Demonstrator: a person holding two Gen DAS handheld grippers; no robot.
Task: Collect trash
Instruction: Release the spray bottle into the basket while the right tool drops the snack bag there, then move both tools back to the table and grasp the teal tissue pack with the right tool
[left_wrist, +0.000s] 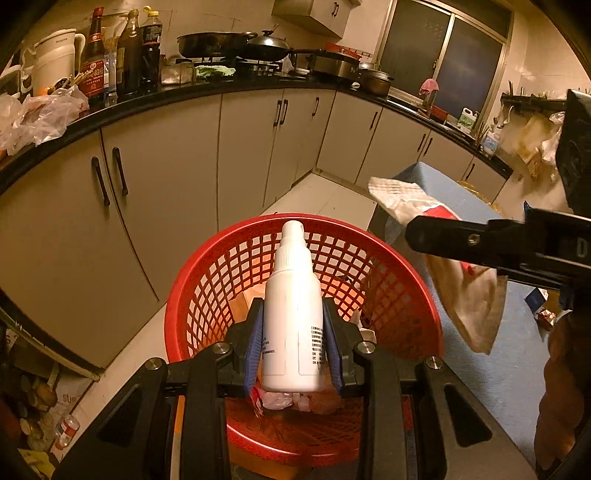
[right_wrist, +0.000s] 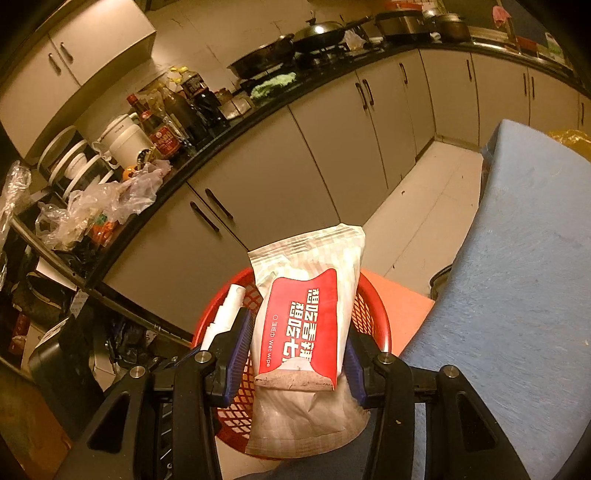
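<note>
My left gripper (left_wrist: 293, 332) is shut on a white spray bottle (left_wrist: 293, 295) and holds it above a red mesh trash basket (left_wrist: 207, 280) on the floor. The basket holds some wrappers (left_wrist: 284, 400). My right gripper (right_wrist: 291, 358) is shut on a white and red wet-wipe packet (right_wrist: 306, 317) and holds it over the same basket (right_wrist: 380, 325). In the left wrist view the right gripper (left_wrist: 417, 236) comes in from the right with the packet (left_wrist: 469, 302) hanging beside the basket rim. The bottle's top (right_wrist: 225, 310) shows at the left in the right wrist view.
A blue-topped table (right_wrist: 517, 280) stands right of the basket. Grey cabinets (left_wrist: 166, 177) under a black counter (left_wrist: 184, 92) curve round behind, with bottles (left_wrist: 129, 55), a white kettle (left_wrist: 55, 59), plastic bags (left_wrist: 40, 114) and pans (left_wrist: 258, 44). Clutter lies on the floor at the left (right_wrist: 55, 332).
</note>
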